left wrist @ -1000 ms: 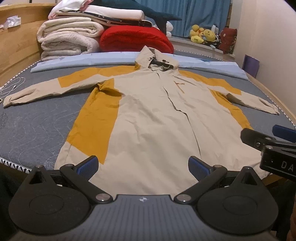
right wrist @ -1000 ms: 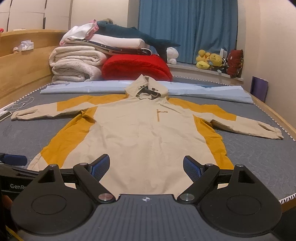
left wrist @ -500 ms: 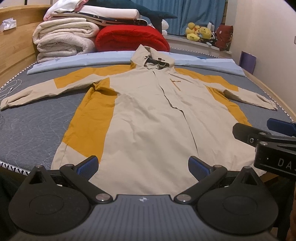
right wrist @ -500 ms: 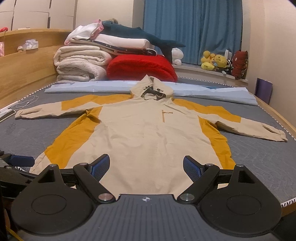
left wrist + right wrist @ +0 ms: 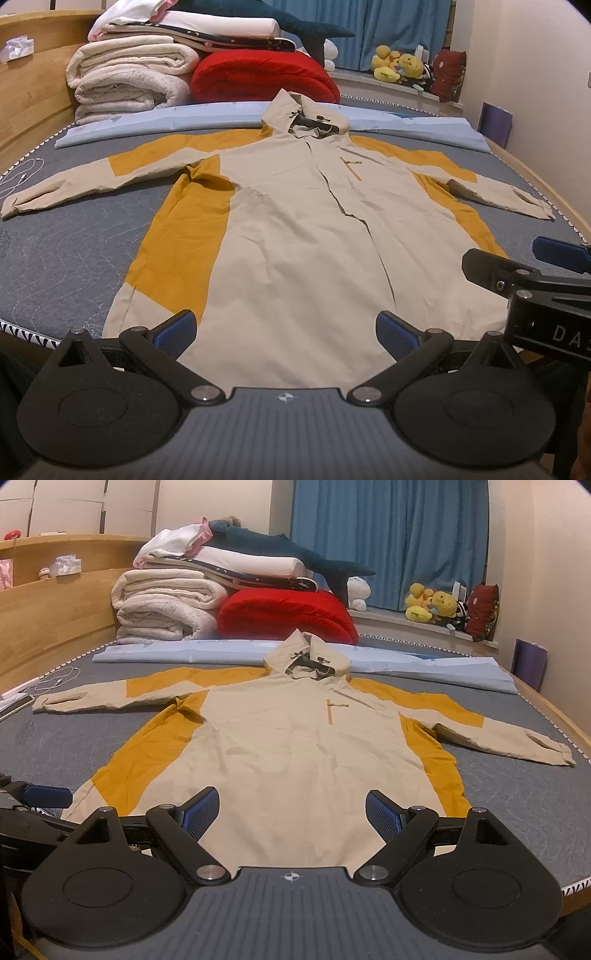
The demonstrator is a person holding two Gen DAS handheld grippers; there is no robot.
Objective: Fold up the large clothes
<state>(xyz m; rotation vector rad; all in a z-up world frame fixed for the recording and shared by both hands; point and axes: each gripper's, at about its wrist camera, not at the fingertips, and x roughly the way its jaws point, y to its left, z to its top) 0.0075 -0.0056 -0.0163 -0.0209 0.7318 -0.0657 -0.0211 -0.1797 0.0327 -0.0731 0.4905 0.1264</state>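
Jacket [image 5: 303, 236] spread flat, front up, across the grey mattress [image 5: 62, 258], hood [image 5: 306, 114] pointing to 12 o'clock, hem at 6 right by the near edge. Both sleeves out wide: left sleeve [image 5: 92, 181] reaching toward 9–10 o'clock, right sleeve [image 5: 491, 731] out toward 3. Nothing folded yet, so looks like the very start, just lining up for the first grab.

Left gripper [image 5: 286, 332] hovering above the hem with jaws spread wide, blue pads [image 5: 173, 330] clear of the fabric, holding nothing. Right gripper [image 5: 291, 810] same deal: wide open, empty, parked over the hem a bit further toward 3 o'clock. Also visible at the 3 o'clock edge of the left view, still clear of the cloth.

Best guess at next move: sleeves first. Means reaching out to a cuff or shoulder, pinching only that layer, then swinging it in over the chest. Right cuff sits near the mattress edge, so worth watching it doesn't slide off. Fabric looks thin and a bit crinkly, probably slippery, so a firm pinch needed.

Stack of blankets [image 5: 166, 605] and a red cushion [image 5: 284, 614] up at 12, well out of the way.
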